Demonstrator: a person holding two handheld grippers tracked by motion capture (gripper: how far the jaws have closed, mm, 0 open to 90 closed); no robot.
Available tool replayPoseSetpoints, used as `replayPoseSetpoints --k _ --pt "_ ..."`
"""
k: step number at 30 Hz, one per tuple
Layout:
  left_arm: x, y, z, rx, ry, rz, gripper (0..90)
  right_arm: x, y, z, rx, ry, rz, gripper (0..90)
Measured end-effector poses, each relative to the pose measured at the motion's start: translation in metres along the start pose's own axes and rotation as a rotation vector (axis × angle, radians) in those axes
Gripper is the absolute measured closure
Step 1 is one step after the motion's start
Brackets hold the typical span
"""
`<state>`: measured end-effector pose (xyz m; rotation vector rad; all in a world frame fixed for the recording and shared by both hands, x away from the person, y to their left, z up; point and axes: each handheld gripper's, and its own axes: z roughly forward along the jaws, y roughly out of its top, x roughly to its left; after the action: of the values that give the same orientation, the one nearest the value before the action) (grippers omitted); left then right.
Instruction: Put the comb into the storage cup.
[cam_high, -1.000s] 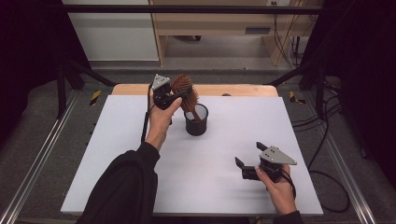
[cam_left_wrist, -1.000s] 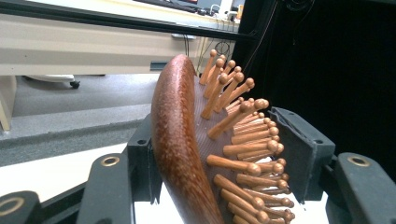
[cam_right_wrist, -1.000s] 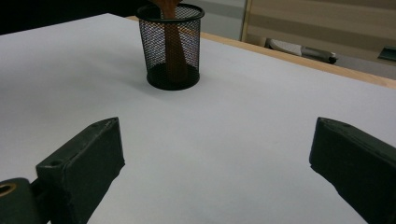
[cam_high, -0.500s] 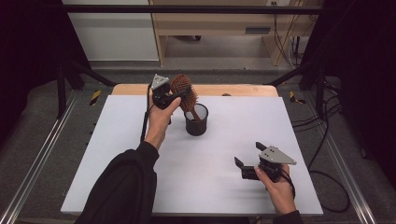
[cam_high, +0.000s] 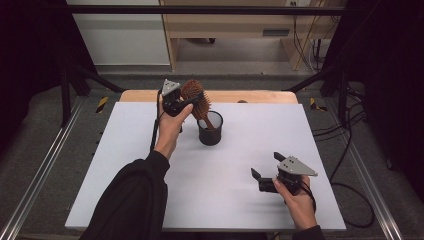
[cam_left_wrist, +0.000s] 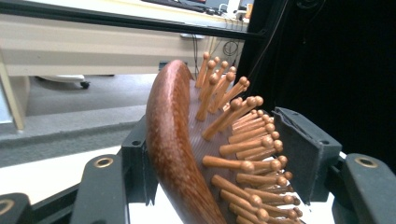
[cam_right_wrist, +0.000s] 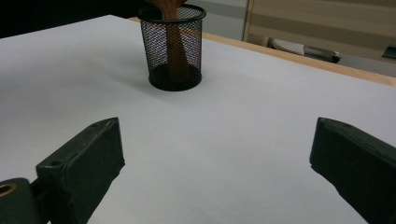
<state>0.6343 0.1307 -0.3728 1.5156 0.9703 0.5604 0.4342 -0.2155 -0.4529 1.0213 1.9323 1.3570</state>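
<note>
Toward the far middle of the white rectangular table top (cam_high: 235, 195), a black wire-mesh cup (cam_high: 210, 128) stands upright, and a reddish-brown wooden hairbrush with peg bristles (cam_high: 195, 98) has its handle down inside that cup while its oval head rises above the rim and leans to the left. At that head the left gripper (cam_high: 186, 102) is clamped on the brush: in the left gripper view one black jaw presses the smooth rounded back of the brush (cam_left_wrist: 170, 154) and the other meets the tips of the wooden pegs (the pegs end in small round knobs). The person's left hand (cam_high: 169, 131) reaches in from the near left, its dark sleeve (cam_high: 131, 200) lying over the near part of the table. Near the right front edge, well apart from the cup, the right gripper (cam_high: 265, 170) is held low over the table by the person's right hand (cam_high: 298, 197), pointing left, its jaws spread wide with nothing between them. From the right gripper view the cup (cam_right_wrist: 173, 46) is seen beyond the gaping jaws, the brush handle (cam_right_wrist: 175, 51) visible through the mesh and reaching the bottom. Beyond the table's far edge a strip of pale wood (cam_high: 260, 96) shows.
</note>
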Motion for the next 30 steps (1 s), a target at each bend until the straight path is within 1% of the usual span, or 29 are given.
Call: replayPoseSetpoints --k 7,16,30 --pt "0.0019 -0.0001 -0.0002 0.004 -0.007 -0.005 36.4 0.0001 -0.0001 0.0002 0.001 0.001 0.002 3.2" --pt "0.001 -0.0007 0.0012 -0.002 -0.004 0.001 36.0 -0.0001 -0.0001 0.0003 0.001 0.003 0.003 3.2" --pt "0.0016 -0.0008 0.0017 -0.006 -0.003 0.0 35.7 0.0 -0.0004 0.0006 0.002 0.004 0.004 3.1"
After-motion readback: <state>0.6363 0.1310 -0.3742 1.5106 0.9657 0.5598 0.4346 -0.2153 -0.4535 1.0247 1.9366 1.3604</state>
